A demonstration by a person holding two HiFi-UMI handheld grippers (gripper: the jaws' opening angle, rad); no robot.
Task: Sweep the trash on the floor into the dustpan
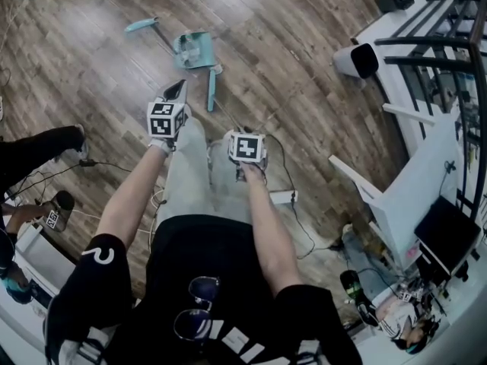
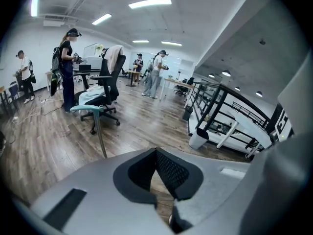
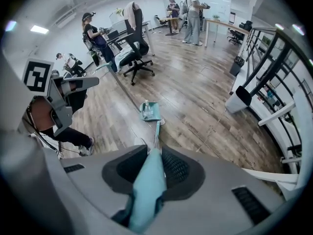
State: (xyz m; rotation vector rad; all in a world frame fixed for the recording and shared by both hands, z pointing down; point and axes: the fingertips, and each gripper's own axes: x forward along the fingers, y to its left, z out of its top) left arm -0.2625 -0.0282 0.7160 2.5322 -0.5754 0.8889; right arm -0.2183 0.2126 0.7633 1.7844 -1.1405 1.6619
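The teal plastic dustpan point(image 1: 199, 50) lies on the brown wooden plank floor point(image 1: 297, 74) in front of me, well apart from both my hands, and a clear plastic bottle point(image 3: 145, 108) is lying inside its tray. Its long grey pole with a teal grip point(image 2: 93, 108) goes up and away from the tray, and nothing holds it. My right gripper point(image 3: 155, 153) is closed on the teal handle of the broom point(image 3: 146, 190); the handle fills the space between the two black pads, and the thin shaft runs down from it to the broom head, which rests on the floor just beside the near edge of the dustpan. My left gripper point(image 2: 157, 153) is raised beside the right one, with its jaws brought together at the tips and nothing between them; I see only the floor through the small gap behind the tips. A white bin with a black opening point(image 1: 358, 59) stands on the floor to my right, near a white worktop point(image 1: 426, 177). A black office chair point(image 3: 134, 48) stands farther behind the dustpan, and some persons are standing at the far side of the room.
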